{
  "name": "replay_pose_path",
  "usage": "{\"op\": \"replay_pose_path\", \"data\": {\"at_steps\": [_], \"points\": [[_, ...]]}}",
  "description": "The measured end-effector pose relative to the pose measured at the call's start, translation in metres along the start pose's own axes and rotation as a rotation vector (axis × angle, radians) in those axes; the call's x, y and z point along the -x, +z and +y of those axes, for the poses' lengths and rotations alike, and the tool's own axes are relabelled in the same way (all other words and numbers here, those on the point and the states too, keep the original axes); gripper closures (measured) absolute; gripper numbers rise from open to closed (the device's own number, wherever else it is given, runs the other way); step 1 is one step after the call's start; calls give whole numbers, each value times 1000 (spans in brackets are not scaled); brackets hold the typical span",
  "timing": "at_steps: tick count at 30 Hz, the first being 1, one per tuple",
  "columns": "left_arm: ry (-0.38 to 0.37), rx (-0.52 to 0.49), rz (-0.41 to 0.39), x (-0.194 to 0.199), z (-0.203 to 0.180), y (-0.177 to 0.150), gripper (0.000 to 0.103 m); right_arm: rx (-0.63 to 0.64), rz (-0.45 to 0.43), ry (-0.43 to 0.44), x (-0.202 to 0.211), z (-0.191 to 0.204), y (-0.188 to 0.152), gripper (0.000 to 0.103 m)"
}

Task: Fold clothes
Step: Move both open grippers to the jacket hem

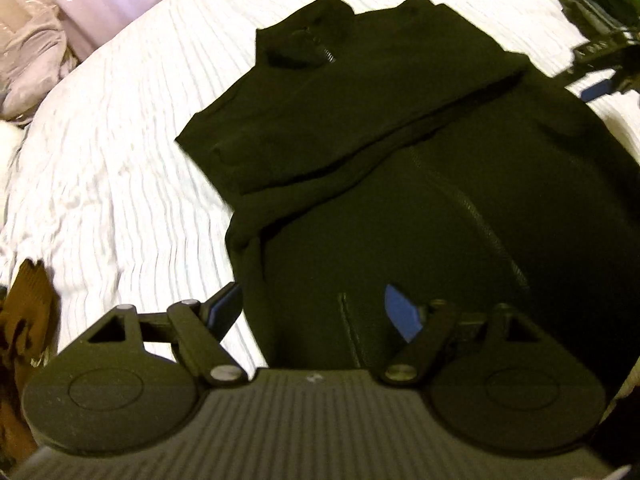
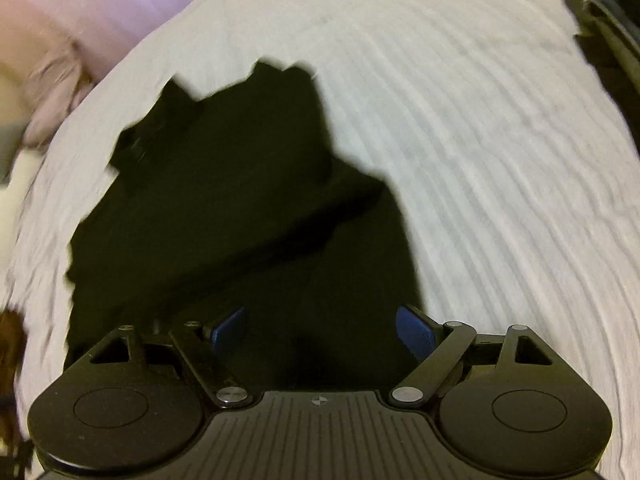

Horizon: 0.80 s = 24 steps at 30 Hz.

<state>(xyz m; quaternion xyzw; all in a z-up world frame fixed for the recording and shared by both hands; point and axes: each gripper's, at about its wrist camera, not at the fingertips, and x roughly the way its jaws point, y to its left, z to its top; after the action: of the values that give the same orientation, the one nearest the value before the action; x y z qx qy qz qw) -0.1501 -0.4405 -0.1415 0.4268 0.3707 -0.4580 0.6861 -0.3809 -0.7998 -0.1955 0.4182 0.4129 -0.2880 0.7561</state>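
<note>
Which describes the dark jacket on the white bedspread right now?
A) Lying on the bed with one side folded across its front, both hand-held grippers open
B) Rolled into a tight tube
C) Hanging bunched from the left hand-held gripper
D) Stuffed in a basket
A: the dark jacket lies on the white bedspread, a folded panel crossing its front, with the left hand-held gripper and right hand-held gripper open and empty.

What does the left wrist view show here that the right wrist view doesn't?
Only the left wrist view shows the jacket's zipper at the collar, the right gripper at the frame's right edge, and a pale bundle of cloth sharply. Only the right wrist view shows the bare bedspread stretching beyond the jacket's right side. Both show the black jacket lying on the white ribbed bedspread and an open gripper, the left gripper included, with nothing between its blue pads.
</note>
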Motion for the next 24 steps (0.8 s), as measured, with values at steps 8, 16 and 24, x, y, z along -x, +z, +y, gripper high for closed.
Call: {"op": "replay_pose_path", "data": {"at_steps": [8,16,24], "points": [[30,-59,-5,25,-17,-37,27,192,46,-2,33,31,-50,18],[10,-217,-88,55,-27,-93,27,341,-83,-111,85,57,-111,18],[-13,-219,-142,83,-20,-155,27,485,-235,-200,135,94,-173,18]]}}
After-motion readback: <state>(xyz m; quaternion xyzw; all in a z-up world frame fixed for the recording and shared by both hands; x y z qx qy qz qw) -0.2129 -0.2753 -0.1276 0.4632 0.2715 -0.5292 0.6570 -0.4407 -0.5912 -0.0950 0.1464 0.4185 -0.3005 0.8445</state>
